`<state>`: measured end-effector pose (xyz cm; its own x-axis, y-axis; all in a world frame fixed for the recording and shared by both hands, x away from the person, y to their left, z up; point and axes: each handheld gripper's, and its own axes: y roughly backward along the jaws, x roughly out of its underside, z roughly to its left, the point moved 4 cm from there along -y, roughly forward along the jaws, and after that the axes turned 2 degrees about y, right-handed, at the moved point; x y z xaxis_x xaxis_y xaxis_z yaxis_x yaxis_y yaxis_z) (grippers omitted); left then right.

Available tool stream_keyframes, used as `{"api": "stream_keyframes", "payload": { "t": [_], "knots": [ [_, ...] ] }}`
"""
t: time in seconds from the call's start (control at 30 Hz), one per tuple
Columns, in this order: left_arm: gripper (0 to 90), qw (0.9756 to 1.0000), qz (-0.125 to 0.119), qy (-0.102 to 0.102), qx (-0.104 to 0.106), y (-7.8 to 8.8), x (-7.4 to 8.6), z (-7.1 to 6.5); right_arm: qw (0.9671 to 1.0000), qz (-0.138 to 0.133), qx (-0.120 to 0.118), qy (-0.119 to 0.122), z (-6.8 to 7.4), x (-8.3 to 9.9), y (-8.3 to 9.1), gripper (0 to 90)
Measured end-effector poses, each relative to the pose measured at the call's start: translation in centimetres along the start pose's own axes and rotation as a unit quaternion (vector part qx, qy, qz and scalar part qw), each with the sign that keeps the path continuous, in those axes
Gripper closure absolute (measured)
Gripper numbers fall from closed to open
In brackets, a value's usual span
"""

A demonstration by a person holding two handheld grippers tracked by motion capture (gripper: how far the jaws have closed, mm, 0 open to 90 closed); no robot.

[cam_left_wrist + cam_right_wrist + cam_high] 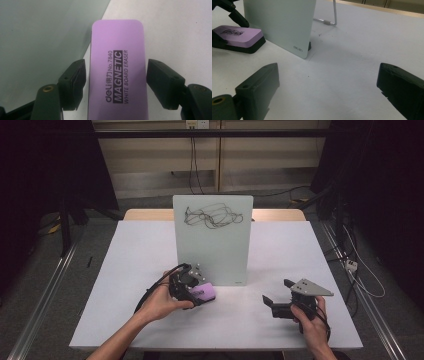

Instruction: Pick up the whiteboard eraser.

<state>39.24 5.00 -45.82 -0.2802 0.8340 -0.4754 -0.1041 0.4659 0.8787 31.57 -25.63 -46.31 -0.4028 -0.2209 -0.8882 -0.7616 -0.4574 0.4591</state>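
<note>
One eraser (117, 72) lies flat on the counter (125, 270), just in front of the upright board (212, 237) near its lower left corner; it is purple, printed "MAGNETIC WHITE BOARD ERASER", with a dark pad underneath; the left gripper (116, 82) straddles it, one finger (73, 80) close against its long edge and the other a little off the opposite edge, so the fingers are spread around it and not yet pinching; the approach across the narrow width looks chosen so the eraser can be lifted with its pad facing the board. The board stands on a wire prop at the back, tilted slightly, and carries a black scribble (212, 216) near its top; that mark is probably what the eraser is meant for. The right gripper (280, 301) rests well apart on the right of the counter, its fingers wide apart and holding nothing, seemingly waiting clear of the work.
</note>
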Motion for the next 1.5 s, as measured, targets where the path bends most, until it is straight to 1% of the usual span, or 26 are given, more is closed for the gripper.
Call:
{"api": "stream_keyframes", "payload": {
  "t": [0.07, 0.1, 0.17, 0.23, 0.33, 0.4, 0.43, 0.47, 0.57, 0.6, 0.63, 0.87, 0.9, 1.0, 1.03, 1.07, 1.1, 1.13, 1.17, 1.2, 1.23, 1.37, 1.4, 1.43, 1.47, 1.5],
  "knots": [
    [35.2, 0.9999, 0.009, -0.005, 0.002, -0.1, 0.0, 0.0, 1.0, 0.0, 0.0, 0.0, 0.0, 0.0, 0.0, 4.6],
    [35.2, 1.0, 0.0, -0.001, 0.001, -0.3, 0.0, -0.1, 1.0, 0.001, 0.0, 0.001, 0.0, 0.0, 0.0, 4.7],
    [35.5, 0.9999, 0.01, -0.008, 0.0, -0.3, 0.0, -0.1, 1.0, 0.0, -0.002, 0.002, 0.1, 0.0, -0.1, 4.7],
    [35.9, 1.0, 0.004, -0.005, -0.002, -0.3, -0.1, -0.1, 1.0, 0.0, -0.003, 0.003, 0.1, 0.0, -0.1, 4.6],
    [36.0, 1.0, 0.006, -0.006, 0.001, -0.6, -0.1, -0.2, 1.0, 0.001, -0.003, 0.004, 0.1, 0.0, -0.1, 4.6],
    [36.8, 0.9998, 0.011, -0.016, -0.006, -0.6, -0.1, -0.1, 1.0, 0.001, -0.003, 0.004, 0.1, 0.0, -0.1, 4.6],
    [38.4, 0.9999, 0.01, -0.008, -0.005, -0.6, -0.1, -0.1, 1.0, 0.001, -0.003, 0.004, 0.1, 0.0, -0.1, 4.7],
    [38.8, 1.0, 0.007, -0.006, -0.002, -0.6, -0.1, -0.1, 1.0, 0.001, -0.003, 0.004, 0.1, 0.0, -0.1, 4.6],
    [40.3, 1.0, 0.004, -0.002, 0.005, -0.6, -0.1, 0.0, 1.0, 0.002, -0.003, 0.005, 0.1, 0.0, -0.1, 4.6],
    [40.3, 1.0, 0.005, -0.004, 0.005, -0.5, -0.1, 0.0, 1.0, 0.002, -0.003, 0.005, 0.1, 0.0, -0.1, 4.6],
    [40.4, 1.0, 0.002, -0.002, 0.0, -0.6, -0.1, 0.0, 1.0, 0.002, -0.003, 0.004, 0.1, 0.0, -0.1, 4.7],
    [40.7, 1.0, 0.004, 0.0, -0.001, -0.5, 0.0, 0.0, 1.0, 0.003, -0.003, 0.004, 0.2, 0.0, -0.1, 4.6],
    [40.8, 1.0, 0.002, 0.002, 0.004, -0.5, -0.1, -0.1, 1.0, 0.003, -0.003, 0.005, 0.2, 0.0, -0.1, 4.6],
    [40.8, 1.0, -0.005, 0.002, 0.004, -0.4, -0.1, -0.1, 1.0, 0.002, -0.003, 0.004, 0.1, 0.0, -0.1, 4.7],
    [40.8, 0.9999, -0.011, -0.002, -0.001, -0.3, -0.2, -0.2, 1.0, 0.002, -0.003, 0.004, 0.1, 0.0, -0.1, 4.6],
    [40.8, 0.9998, -0.021, -0.005, -0.001, -0.2, -0.3, -0.2, 1.0, 0.002, -0.003, 0.004, 0.1, 0.0, -0.1, 4.6],
    [40.8, 0.9997, -0.02, -0.009, -0.001, 0.0, -0.4, -0.2, 1.0, 0.002, -0.003, 0.004, 0.1, 0.0, -0.1, 4.6],
    [40.8, 0.9997, -0.021, -0.007, -0.005, 0.2, -0.4, -0.2, 1.0, 0.002, -0.003, 0.003, 0.1, 0.0, -0.1, 4.6],
    [40.8, 0.9995, -0.031, -0.004, -0.005, 0.2, -0.5, -0.2, 1.0, 0.002, -0.003, 0.003, 0.1, 0.0, -0.1, 4.6],
    [40.8, 0.9993, -0.036, -0.004, -0.007, 0.3, -0.5, -0.1, 1.0, 0.002, -0.003, 0.003, 0.1, 0.0, -0.1, 4.7],
    [40.9, 0.999, -0.042, 0.002, -0.011, 0.4, -0.5, -0.2, 1.0, 0.001, -0.003, 0.003, 0.1, 0.0, -0.1, 4.6],
    [40.9, 0.9982, -0.059, 0.004, -0.009, 0.9, -0.5, 0.0, 1.0, 0.001, -0.003, 0.004, 0.1, 0.0, -0.1, 4.6],
    [40.9, 0.9985, -0.054, 0.002, -0.01, 1.2, -0.5, 0.1, 1.0, 0.001, -0.003, 0.004, 0.1, 0.0, -0.1, 4.7],
    [40.9, 0.998, -0.062, 0.008, -0.01, 1.3, -0.5, 0.1, 1.0, 0.002, -0.003, 0.004, 0.1, 0.0, -0.1, 4.7],
    [40.9, 0.9975, -0.07, 0.008, -0.008, 1.4, -0.5, 0.0, 1.0, 0.001, -0.003, 0.004, 0.1, 0.0, -0.1, 4.6],
    [40.9, 0.9975, -0.069, 0.005, -0.01, 1.6, -0.4, 0.1, 1.0, 0.001, -0.003, 0.003, 0.1, 0.0, -0.1, 4.6]
  ]
}}
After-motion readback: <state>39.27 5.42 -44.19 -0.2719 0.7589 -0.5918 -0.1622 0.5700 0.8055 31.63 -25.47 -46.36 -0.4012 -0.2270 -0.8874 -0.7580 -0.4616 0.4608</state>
